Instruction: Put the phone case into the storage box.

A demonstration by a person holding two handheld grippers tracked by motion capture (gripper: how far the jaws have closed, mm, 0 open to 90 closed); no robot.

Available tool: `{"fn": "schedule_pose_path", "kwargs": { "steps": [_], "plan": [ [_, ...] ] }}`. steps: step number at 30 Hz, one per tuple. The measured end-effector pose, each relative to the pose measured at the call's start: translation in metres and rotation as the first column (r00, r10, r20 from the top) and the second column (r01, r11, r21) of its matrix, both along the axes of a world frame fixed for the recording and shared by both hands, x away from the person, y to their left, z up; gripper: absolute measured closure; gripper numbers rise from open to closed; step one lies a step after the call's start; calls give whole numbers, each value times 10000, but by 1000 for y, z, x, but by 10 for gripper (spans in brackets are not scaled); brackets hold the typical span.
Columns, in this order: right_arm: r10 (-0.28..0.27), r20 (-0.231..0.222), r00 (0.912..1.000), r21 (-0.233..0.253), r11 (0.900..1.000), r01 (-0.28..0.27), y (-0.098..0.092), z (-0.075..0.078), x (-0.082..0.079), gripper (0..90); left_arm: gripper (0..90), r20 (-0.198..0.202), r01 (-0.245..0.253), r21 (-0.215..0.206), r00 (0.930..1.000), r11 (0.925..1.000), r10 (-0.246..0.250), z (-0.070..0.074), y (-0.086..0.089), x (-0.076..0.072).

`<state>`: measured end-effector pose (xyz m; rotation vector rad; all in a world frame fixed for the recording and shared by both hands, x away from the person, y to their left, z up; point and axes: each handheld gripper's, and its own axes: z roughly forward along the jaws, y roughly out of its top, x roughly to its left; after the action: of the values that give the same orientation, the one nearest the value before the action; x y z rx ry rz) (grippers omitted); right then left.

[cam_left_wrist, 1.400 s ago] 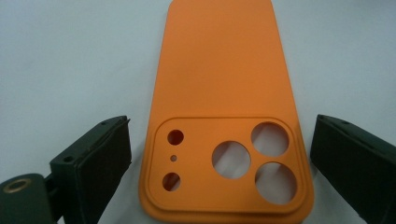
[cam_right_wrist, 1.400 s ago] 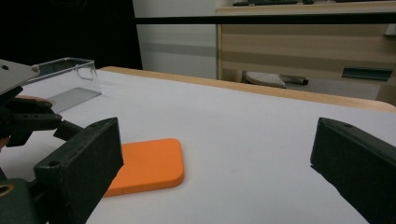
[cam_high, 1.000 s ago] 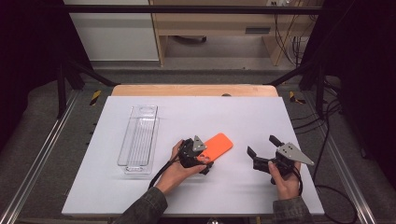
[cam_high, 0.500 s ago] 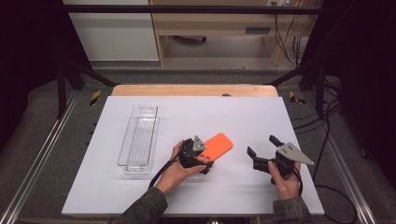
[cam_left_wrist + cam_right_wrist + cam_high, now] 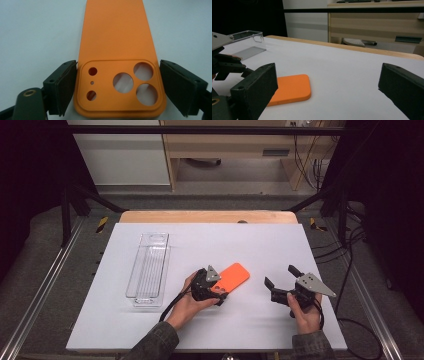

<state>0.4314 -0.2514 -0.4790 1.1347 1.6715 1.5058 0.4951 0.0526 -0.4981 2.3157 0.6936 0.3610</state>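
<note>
Nothing has visibly shifted since the earlier frames: both hands, both grippers and the case sit where they were.

From the high view, the orange phone case point(image 5: 234, 277) lies flat on the white table point(image 5: 250, 245), right of centre and toward the person's side. Its long axis runs diagonally, the free end pointing up and to the right, away from the person, the other end under the left gripper point(image 5: 216, 289). The left hand point(image 5: 190, 302) holds that gripper at the case's near-left end. The right gripper point(image 5: 281, 281) hovers to the right, well apart from the case, its jaws spread wide and holding nothing, with bare table between it and the case. A clear plastic tray point(image 5: 149, 270) stands to the left of the case, its length running away from the person; it does not block either gripper.

In the left gripper view, the phone case point(image 5: 117, 52) stretches straight away along the gripper's line, camera-cutout end nearest, back face up. The left gripper point(image 5: 117, 92) straddles that end: the left pad point(image 5: 66, 87) is at the case's edge or touching it, while the right pad point(image 5: 178, 87) stands a sliver off, so the jaws are narrow but not clamped.

In the right gripper view, the phone case point(image 5: 292, 90) lies flat between the right gripper's widely parted jaws, the left gripper point(image 5: 227, 65) at its far end and the clear tray point(image 5: 249, 43) behind.
</note>
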Motion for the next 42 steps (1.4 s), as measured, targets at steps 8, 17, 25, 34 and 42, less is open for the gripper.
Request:
{"fn": "schedule_pose_path", "kwargs": {
  "steps": [8, 17, 25, 34, 42],
  "plan": [
    [22, 11, 10000, -7, 10000, -22, 0, 0, 0, 22, 169, 174, -95, -206, 9998, 9997, 99, 9, 5, -1],
    [16, 63, 10000, -27, 10000, -16, 4, 2, -2, 23, 169, 342, -254, -761, 9990, 9968, 280, 42, 18, -1],
    [434, 527, 9977, -1274, 9912, -363, 25, 19, -5, 26, 168, 490, -257, -1149, 9983, 9930, 316, 92, 38, 2],
    [1402, 855, 9864, -4068, 9087, -939, 58, 32, -11, 36, 168, 543, -139, -1198, 9983, 9927, 205, 120, 53, 1],
    [2041, 1157, 9721, -5683, 8163, -1038, 79, 38, -13, 65, 168, 455, -46, -1152, 9989, 9933, 99, 137, 62, -2]
  ]
}}
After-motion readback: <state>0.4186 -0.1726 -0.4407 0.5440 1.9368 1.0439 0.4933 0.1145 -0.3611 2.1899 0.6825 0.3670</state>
